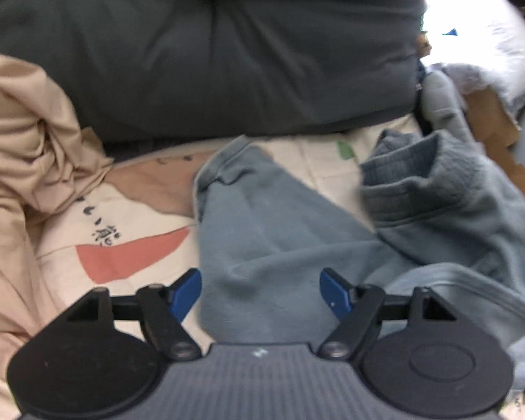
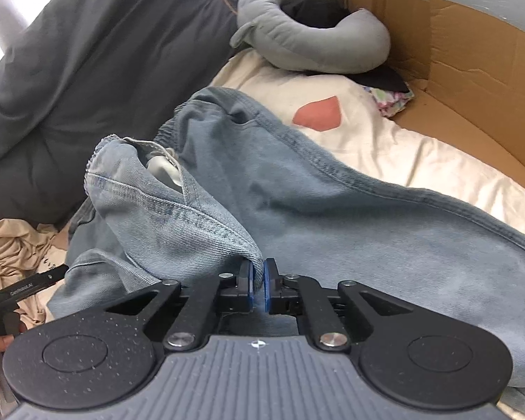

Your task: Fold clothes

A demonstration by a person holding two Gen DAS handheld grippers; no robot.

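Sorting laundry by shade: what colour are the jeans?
Light, faded blue jeans, clearest in the right wrist view.

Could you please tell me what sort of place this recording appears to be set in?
Most likely a bedroom, on a bed: a printed cream bedsheet under the jeans, a bulky dark grey duvet, and a grey neck pillow.

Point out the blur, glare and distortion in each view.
Left wrist view: motion-blurred throughout, window blown out white at top right. Right wrist view: sharper, denim jeans stitching crisp, glare at top left, cardboard box edges bowed by the fisheye.
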